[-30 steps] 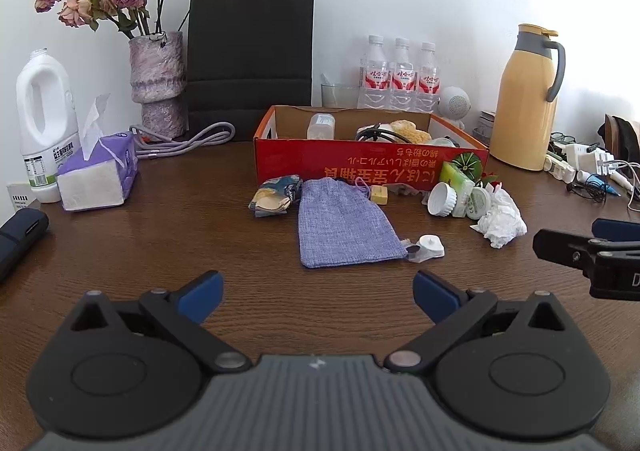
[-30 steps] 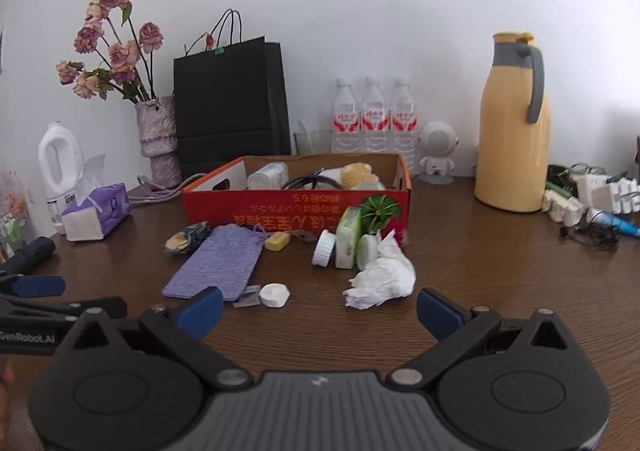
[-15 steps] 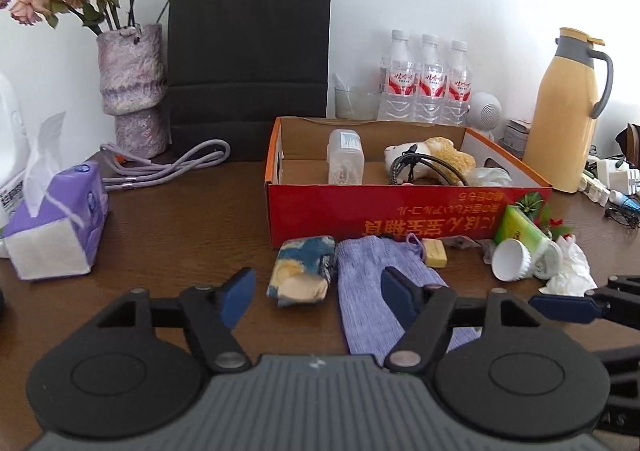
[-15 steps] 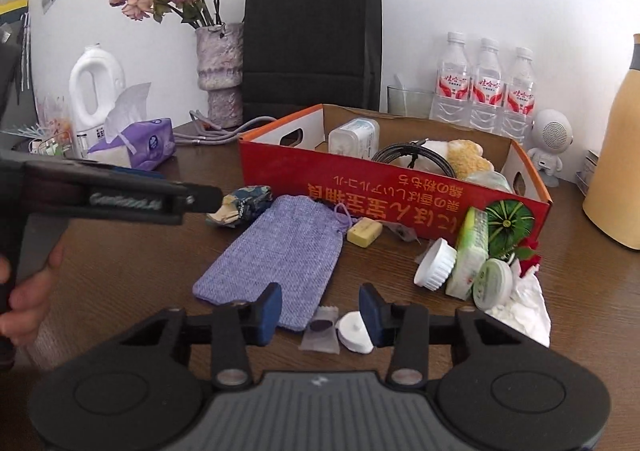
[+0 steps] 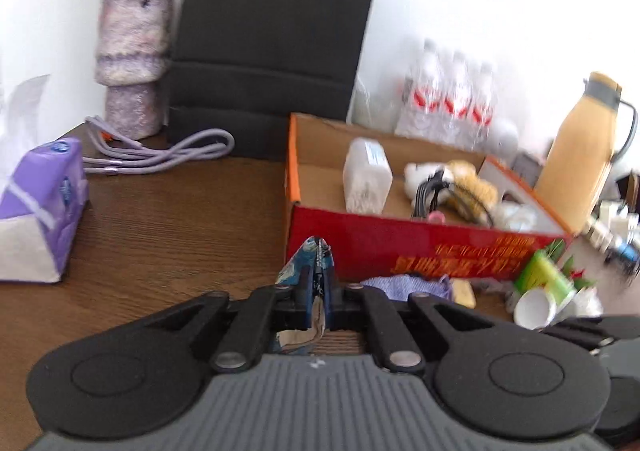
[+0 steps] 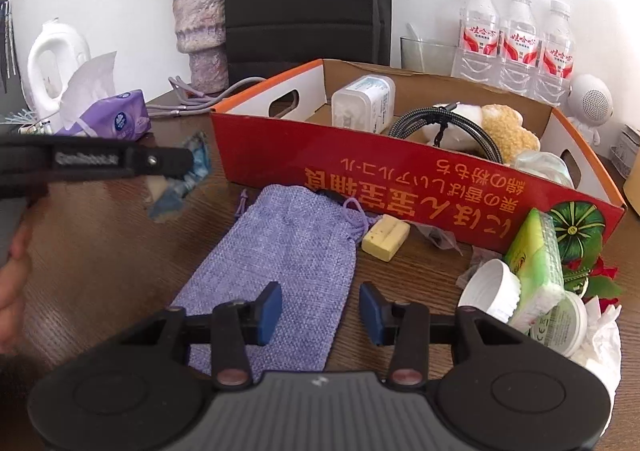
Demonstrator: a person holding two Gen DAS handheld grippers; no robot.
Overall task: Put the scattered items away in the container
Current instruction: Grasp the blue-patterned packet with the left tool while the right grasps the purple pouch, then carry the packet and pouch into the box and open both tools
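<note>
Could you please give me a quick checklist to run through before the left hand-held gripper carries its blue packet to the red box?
1. Grip on the blue patterned packet: ok, the left hand-held gripper is shut on it, and in the right wrist view the packet looks lifted off the table.
2. How secure the hold is: cannot tell, the frame is blurred.
3. Free space in the red box: ok, bare cardboard floor shows at its left end, beside the white container.
4. Right hand-held gripper: ok, open and holding nothing, above the purple pouch.
5. Path to the box: ok, the two grippers are apart.
</note>
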